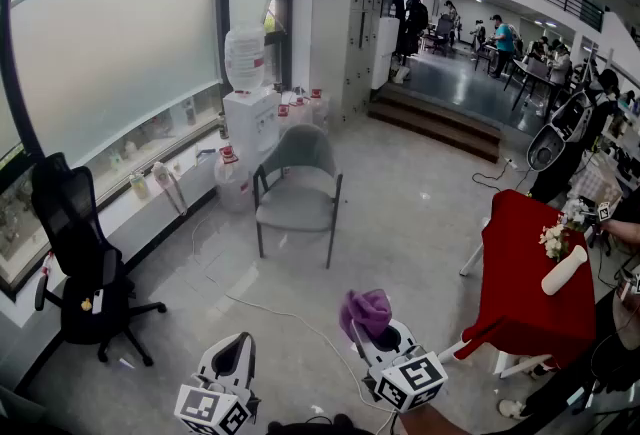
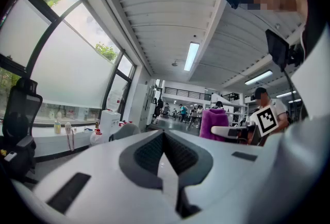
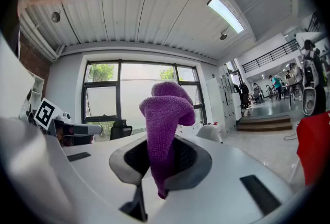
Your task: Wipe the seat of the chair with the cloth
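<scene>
Left claw (image 1: 233,351), right claw (image 1: 380,335): white, grey pads (image 2: 148,154), marker cubes (image 1: 212,410).

The head view's bottom edge cuts off the marker cube (image 1: 210,411) of the left hand-held gripper (image 1: 236,345), the cloth (image 1: 366,309) hides the fingertips of the right hand-held gripper (image 1: 380,333), and the far-off people (image 1: 500,35) are too small to make out.

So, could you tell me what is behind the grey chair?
A white water dispenser with a bottle on top, and red-capped jugs beside it. The backrest of the chair hides whatever is directly behind it.
</scene>
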Available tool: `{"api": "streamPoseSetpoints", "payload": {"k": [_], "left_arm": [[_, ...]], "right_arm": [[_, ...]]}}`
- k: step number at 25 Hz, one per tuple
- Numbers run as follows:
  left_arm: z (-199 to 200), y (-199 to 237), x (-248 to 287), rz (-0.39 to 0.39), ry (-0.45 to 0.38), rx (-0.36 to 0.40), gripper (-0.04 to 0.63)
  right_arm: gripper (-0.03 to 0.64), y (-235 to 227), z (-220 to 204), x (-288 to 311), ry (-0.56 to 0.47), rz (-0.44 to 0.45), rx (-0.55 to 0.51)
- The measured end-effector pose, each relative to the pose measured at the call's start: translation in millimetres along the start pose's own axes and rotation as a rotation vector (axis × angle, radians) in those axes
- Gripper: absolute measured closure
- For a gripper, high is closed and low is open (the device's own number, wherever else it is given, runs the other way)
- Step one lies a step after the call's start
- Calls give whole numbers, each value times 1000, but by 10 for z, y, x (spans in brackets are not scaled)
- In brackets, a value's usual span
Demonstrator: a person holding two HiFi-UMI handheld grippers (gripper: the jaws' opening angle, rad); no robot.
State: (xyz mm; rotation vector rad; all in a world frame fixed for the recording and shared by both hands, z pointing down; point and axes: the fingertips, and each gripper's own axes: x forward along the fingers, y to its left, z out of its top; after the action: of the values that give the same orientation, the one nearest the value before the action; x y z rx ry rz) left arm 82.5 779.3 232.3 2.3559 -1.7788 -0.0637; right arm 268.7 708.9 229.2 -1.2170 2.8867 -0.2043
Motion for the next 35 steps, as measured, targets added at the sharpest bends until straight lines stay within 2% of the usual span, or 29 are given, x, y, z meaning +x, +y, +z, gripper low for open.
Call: {"api": "streamPoseSetpoints", "payload": {"k": [16,35], "left_arm": [[-3,189,-103,-14,3,-21,589],[-113,785,-528,-78,-1,-45,590]], "right_arm": [[552,155,-52,138,9,-15,31],[551,911,-173,359,19,-49,0]]}}
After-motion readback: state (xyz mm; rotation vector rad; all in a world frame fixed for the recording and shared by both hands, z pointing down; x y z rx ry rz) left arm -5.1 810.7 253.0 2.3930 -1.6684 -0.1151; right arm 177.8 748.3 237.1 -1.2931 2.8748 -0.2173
